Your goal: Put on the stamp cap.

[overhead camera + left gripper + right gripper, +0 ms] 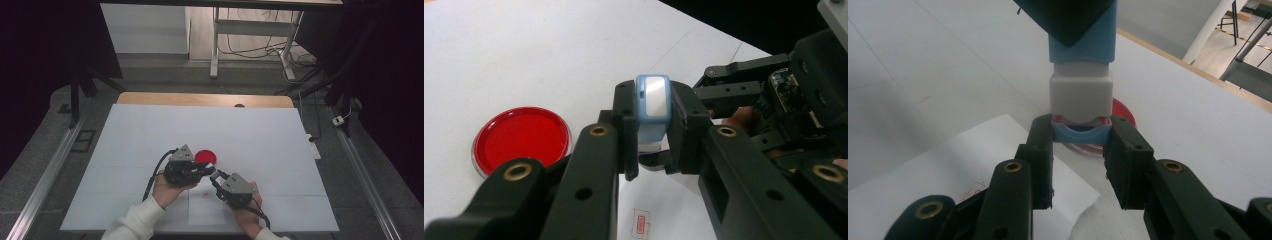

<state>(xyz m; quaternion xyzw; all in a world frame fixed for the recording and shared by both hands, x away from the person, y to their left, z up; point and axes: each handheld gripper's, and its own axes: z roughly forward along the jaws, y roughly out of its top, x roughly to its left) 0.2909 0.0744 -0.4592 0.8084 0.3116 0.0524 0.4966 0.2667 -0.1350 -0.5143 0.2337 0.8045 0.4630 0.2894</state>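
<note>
Both forearms come in low over the white table [150, 130], hands side by side just in front of the red dish [205, 157]. The left gripper [653, 150] points toward the right one and is clamped on the blue body of a small stamp [652, 102], held just right of the dish. The right gripper [1082, 150] meets it tip to tip, pinching the stamp's blue lower cap [1082, 134], probably a cover, though the seam is hard to read.

Red round dish [205, 157] and white paper sheet [200, 210] on the white table [150, 135].
</note>
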